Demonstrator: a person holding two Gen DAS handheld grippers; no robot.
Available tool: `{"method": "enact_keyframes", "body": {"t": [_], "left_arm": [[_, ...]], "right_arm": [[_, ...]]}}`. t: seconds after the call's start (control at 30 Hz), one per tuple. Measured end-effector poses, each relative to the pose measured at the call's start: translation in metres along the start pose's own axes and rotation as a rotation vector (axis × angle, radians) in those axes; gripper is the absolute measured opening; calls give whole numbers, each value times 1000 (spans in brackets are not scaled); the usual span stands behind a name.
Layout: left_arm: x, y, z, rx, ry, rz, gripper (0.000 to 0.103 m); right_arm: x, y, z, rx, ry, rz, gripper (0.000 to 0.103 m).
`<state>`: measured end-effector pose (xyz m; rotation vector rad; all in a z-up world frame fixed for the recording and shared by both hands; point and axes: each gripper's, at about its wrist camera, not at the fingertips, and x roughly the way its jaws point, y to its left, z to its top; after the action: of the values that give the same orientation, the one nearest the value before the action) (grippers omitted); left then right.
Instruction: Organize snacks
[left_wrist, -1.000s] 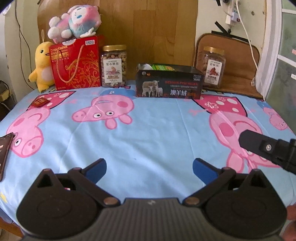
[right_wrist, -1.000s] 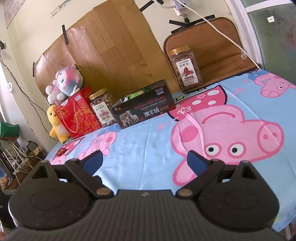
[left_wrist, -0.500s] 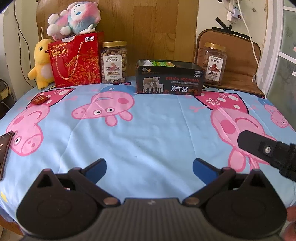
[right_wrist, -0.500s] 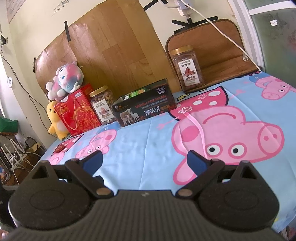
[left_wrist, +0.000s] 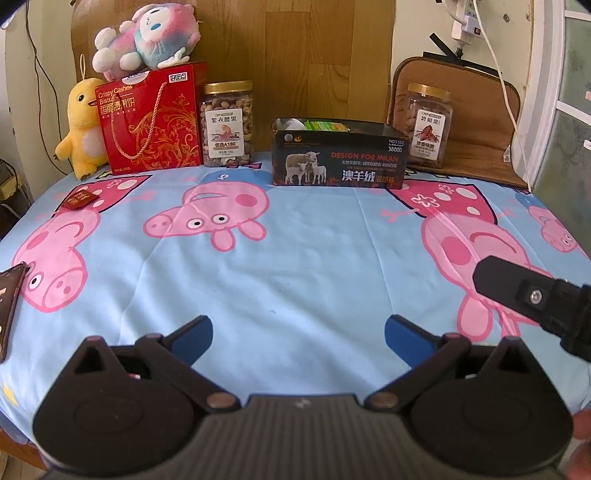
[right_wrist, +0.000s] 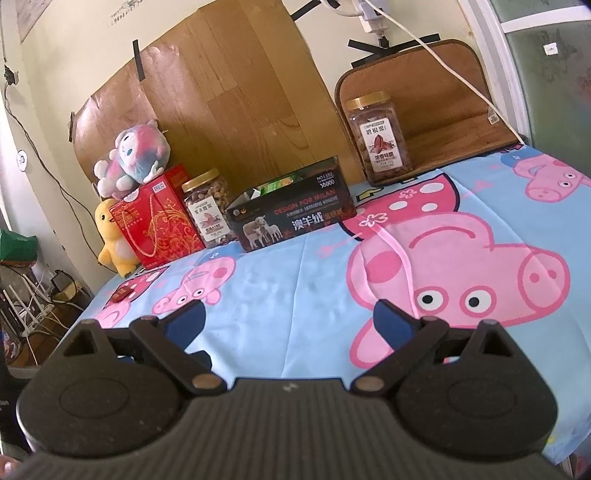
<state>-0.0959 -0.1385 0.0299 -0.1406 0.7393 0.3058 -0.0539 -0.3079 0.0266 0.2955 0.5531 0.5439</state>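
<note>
A black open box (left_wrist: 338, 162) (right_wrist: 291, 218) with green packets inside stands at the back of the table. A small red snack packet (left_wrist: 78, 200) (right_wrist: 123, 294) lies at the far left. A dark packet (left_wrist: 9, 299) lies at the left edge. Two nut jars stand at the back, one left (left_wrist: 227, 123) (right_wrist: 208, 212) and one right (left_wrist: 424, 125) (right_wrist: 380, 138). My left gripper (left_wrist: 298, 338) is open and empty above the near cloth. My right gripper (right_wrist: 289, 321) is open and empty; its finger (left_wrist: 524, 291) shows in the left wrist view.
A red gift bag (left_wrist: 151, 118) (right_wrist: 157, 221) holds a pink plush (left_wrist: 147, 35). A yellow duck plush (left_wrist: 83, 125) stands beside it. A brown cushion (left_wrist: 476, 107) leans at the back right. The table wears a blue pig-print cloth (left_wrist: 295, 251).
Both cameras have shifted slightly back and up, so the objects at the back sit a little lower in view. Nothing on the table has moved. Both grippers stay open.
</note>
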Motion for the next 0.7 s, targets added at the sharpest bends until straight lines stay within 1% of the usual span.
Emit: {"method": "enact_keyframes", "body": {"t": [0.7], "left_arm": [[-3,6,1,-6,-14,-8,103]], "right_arm": [[4,4,1,-15,22,-4,99]]}}
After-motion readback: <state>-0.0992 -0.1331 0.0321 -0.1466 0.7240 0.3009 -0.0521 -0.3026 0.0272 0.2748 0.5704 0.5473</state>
